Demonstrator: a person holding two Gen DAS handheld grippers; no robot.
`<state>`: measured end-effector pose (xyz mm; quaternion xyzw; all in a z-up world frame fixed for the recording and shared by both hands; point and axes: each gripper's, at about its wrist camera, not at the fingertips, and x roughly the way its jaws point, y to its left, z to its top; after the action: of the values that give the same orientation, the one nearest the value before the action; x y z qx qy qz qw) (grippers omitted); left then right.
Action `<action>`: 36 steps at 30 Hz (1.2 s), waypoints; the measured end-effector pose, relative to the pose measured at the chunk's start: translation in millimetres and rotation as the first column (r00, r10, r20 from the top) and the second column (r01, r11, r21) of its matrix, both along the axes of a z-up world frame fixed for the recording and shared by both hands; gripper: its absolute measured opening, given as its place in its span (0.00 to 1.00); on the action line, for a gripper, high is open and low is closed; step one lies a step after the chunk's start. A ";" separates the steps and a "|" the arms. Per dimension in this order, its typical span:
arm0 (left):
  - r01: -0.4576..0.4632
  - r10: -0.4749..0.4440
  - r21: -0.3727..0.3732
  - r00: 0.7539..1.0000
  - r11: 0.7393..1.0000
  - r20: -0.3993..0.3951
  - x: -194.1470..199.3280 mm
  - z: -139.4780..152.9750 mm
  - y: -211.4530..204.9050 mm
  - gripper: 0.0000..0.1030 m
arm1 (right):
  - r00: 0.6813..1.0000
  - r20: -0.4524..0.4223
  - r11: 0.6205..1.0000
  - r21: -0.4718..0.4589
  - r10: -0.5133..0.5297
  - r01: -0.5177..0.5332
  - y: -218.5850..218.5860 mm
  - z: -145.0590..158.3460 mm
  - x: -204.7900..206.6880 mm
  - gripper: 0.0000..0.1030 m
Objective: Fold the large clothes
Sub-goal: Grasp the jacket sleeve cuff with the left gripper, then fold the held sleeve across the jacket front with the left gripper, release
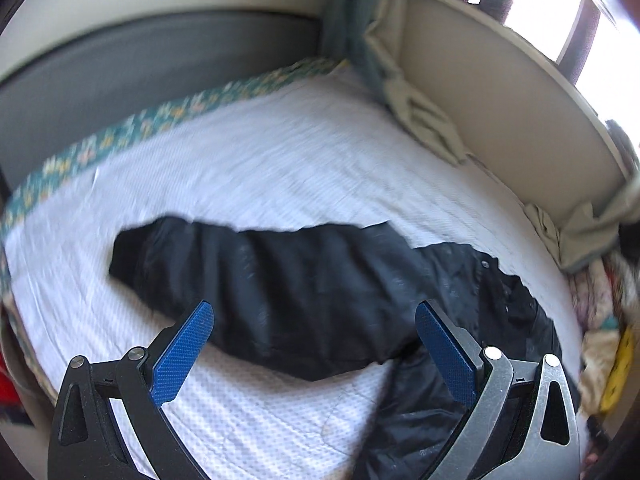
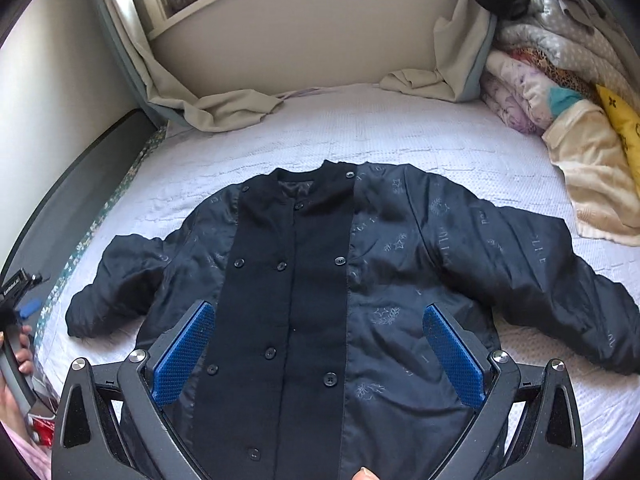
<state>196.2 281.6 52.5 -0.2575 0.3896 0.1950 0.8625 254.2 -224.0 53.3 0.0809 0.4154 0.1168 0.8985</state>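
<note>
Black padded jacket [image 2: 320,300] lies face up, buttoned, across the middle of the white bed [image 2: 400,140], sleeves spread left and right. In the left-wrist view the left claw [image 1: 314,320] hangs wide open, empty, over a sleeve. The right claw [image 2: 320,322] gapes wide above the jacket's front, gripping nothing. Folded blankets [image 2: 540,80] are piled upper right.

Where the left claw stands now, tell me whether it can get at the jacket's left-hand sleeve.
Probably yes. The left claw is open just above the sleeve, which lies flat on the white bedspread with nothing covering it.
</note>
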 end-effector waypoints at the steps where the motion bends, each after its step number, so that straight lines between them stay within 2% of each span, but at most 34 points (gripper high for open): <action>1: -0.012 0.012 -0.023 1.000 1.000 -0.011 0.0 -6.2 6.6 0.99 | 1.000 -0.008 1.000 0.001 0.001 -0.001 1.5 -2.5 2.3 1.00; 5: -0.080 0.074 -0.156 0.996 0.985 -0.045 -5.9 -33.7 40.7 0.98 | 1.000 -0.028 1.000 -0.005 0.009 -0.009 5.0 -9.8 5.3 1.00; 8: -0.149 0.136 -0.257 0.988 0.955 -0.069 -13.2 -56.2 64.9 0.96 | 0.999 -0.037 1.000 -0.011 0.013 -0.014 6.2 -13.7 4.7 1.00; 10: -0.191 0.176 -0.339 0.982 0.921 -0.074 -18.0 -72.0 78.5 0.93 | 0.999 -0.037 1.000 -0.016 0.012 -0.012 5.6 -14.2 4.3 1.00; 15: -0.273 0.264 -0.516 0.960 0.812 -0.092 -23.4 -114.4 102.8 0.90 | 0.999 -0.035 1.000 -0.014 0.006 -0.007 1.2 -13.9 1.6 1.00; 19: -0.325 0.311 -0.554 0.943 0.767 -0.122 -21.2 -141.3 113.0 0.87 | 0.999 -0.040 1.000 -0.014 0.000 0.000 -3.4 -15.0 0.5 1.00; 21: -0.361 0.352 -0.577 0.927 0.733 -0.133 -20.8 -152.4 118.4 0.87 | 0.999 -0.044 1.000 -0.013 -0.007 0.007 -7.3 -16.4 0.3 1.00; 22: -0.368 0.366 -0.575 0.922 0.731 -0.124 -20.2 -152.1 119.5 0.87 | 0.999 -0.047 1.000 -0.013 -0.013 0.012 -10.0 -17.5 0.5 1.00; 24: -0.363 0.380 -0.560 0.920 0.745 -0.090 -17.6 -150.6 123.1 0.87 | 0.998 -0.051 1.000 -0.014 -0.022 0.022 -13.2 -19.3 1.0 1.00; 27: -0.376 0.404 -0.539 0.912 0.754 -0.071 -14.6 -151.2 124.4 0.76 | 0.997 -0.065 0.999 -0.013 -0.036 0.036 -18.2 -23.3 3.6 1.00; 29: -0.371 0.407 -0.538 0.912 0.757 -0.057 -10.7 -152.1 124.8 0.56 | 0.996 -0.075 0.999 -0.015 -0.041 0.040 -18.8 -26.8 5.3 1.00; 30: -0.369 0.407 -0.541 0.912 0.756 -0.054 -8.2 -153.1 125.2 0.50 | 0.996 -0.082 0.999 -0.016 -0.041 0.040 -18.6 -29.2 6.6 1.00; 32: -0.362 0.406 -0.546 0.913 0.755 -0.043 -7.2 -154.9 125.1 0.26 | 0.995 -0.095 0.999 -0.017 -0.039 0.038 -17.3 -33.3 8.7 1.00; 34: -0.347 0.401 -0.540 0.916 0.766 -0.020 -6.5 -150.3 123.8 0.15 | 0.994 -0.106 0.999 -0.021 -0.036 0.034 -15.6 -37.2 11.2 1.00; 36: -0.326 0.387 -0.514 0.922 0.794 0.013 -3.8 -137.1 119.2 0.13 | 0.993 -0.112 0.999 -0.031 -0.036 0.032 -13.5 -40.4 13.2 1.00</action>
<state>192.4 400.8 -84.5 -0.5526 0.3197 0.2306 0.7344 267.5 -237.5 12.9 0.0815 0.4655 0.0907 0.8766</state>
